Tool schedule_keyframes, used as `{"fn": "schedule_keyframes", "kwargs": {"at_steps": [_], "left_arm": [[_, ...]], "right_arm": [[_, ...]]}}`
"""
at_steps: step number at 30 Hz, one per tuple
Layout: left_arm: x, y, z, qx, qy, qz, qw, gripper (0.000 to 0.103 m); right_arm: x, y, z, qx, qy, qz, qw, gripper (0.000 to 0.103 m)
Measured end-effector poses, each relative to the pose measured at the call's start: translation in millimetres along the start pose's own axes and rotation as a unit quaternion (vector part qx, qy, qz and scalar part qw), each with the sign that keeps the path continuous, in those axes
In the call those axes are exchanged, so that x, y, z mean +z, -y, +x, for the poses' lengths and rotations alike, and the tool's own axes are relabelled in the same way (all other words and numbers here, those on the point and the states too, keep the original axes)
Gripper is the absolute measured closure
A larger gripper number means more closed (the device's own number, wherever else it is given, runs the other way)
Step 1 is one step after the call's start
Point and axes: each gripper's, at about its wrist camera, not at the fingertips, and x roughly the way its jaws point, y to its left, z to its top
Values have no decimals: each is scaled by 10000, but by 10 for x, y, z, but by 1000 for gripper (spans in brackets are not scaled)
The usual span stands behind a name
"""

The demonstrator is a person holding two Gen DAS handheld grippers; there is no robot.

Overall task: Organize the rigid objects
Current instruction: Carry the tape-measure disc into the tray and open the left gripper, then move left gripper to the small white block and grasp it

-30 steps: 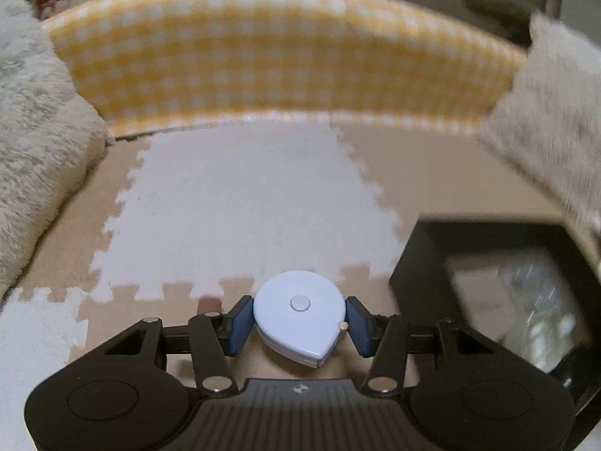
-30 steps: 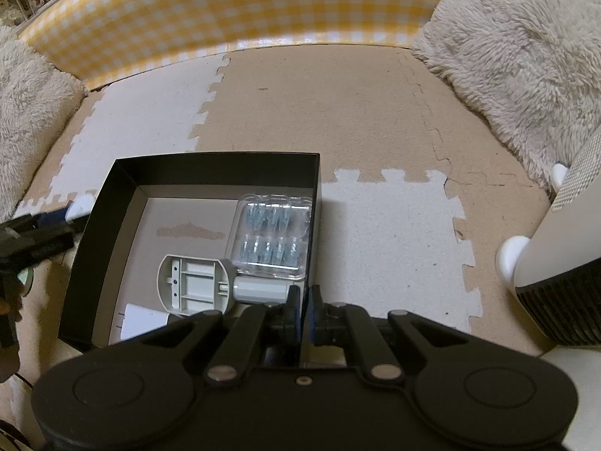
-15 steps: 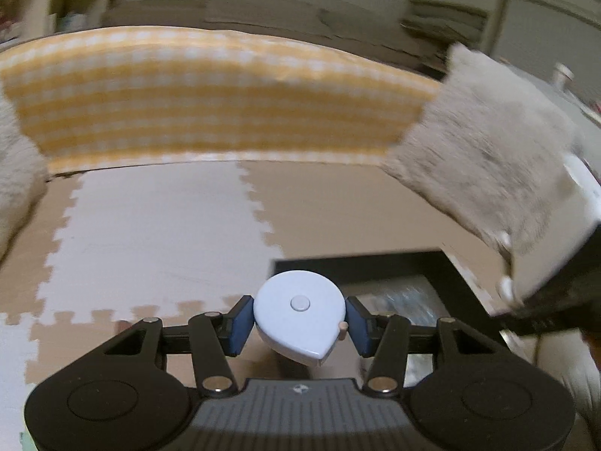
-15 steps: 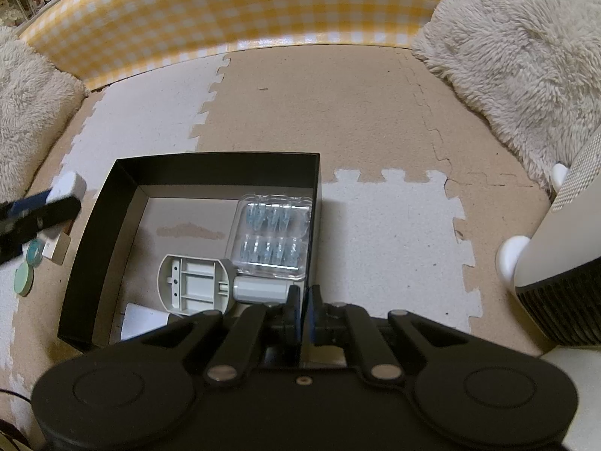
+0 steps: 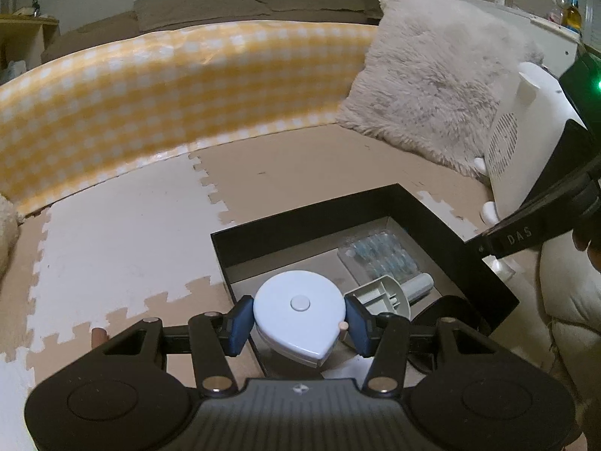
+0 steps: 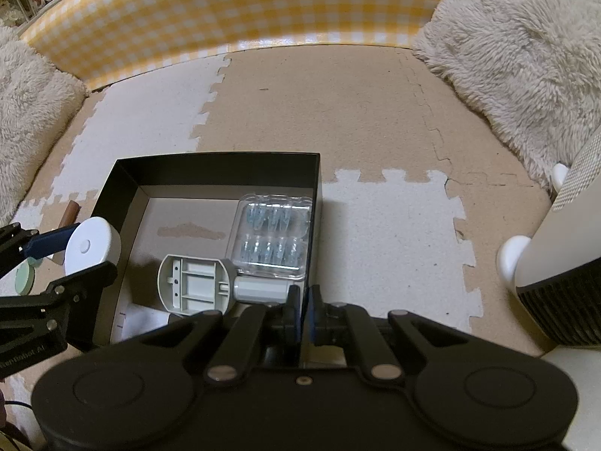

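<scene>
Blue fingers (image 5: 240, 325) of the left gripper (image 5: 299, 325) pinch a white teardrop-shaped case (image 5: 300, 315) by its sides, holding it just over the near-left edge of the black box (image 5: 443, 221); the right gripper (image 6: 300, 314) hangs at the box's near wall with its fingers pressed together and nothing visible between them. Going by size, the mat (image 6: 319, 105) around the box is mostly free of loose items, which suggests the sorting is well along. Inside the box lie a clear blister pack (image 6: 272, 238) against the right wall, a grey ribbed part (image 6: 193, 287) with a short white cylinder (image 6: 259, 289) touching it, and a white slip (image 6: 141, 319) near the front. The case is not yet in; I judge it needs lowering into the bare left half and releasing. Left outside on the mat, beside the box's left wall, are a small brown stick (image 6: 70, 212) and a pale green disc (image 6: 24, 278), partly hidden by the left gripper, so probably two more small pickups remain.
</scene>
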Motion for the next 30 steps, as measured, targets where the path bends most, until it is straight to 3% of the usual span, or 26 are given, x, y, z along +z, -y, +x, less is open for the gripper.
{"fn": "schedule_keyframes", "kwargs": {"at_steps": [8, 17, 25, 30], "left_arm": [[-23, 31, 19, -61, -116, 43, 9999, 49], [-50, 76, -8, -244, -266, 18, 9993, 38], [-34, 139, -71, -338, -285, -38, 9990, 14], [-21, 150, -106, -322, -283, -80, 9990, 7]], "right_arm": [[0, 0, 0, -1, 1, -3, 10000, 98], [-9, -13, 4, -7, -7, -13, 10000, 98], [-10, -14, 5, -11, -4, -21, 10000, 98], [-19, -31, 1, -32, 8, -69, 10000, 98]]}}
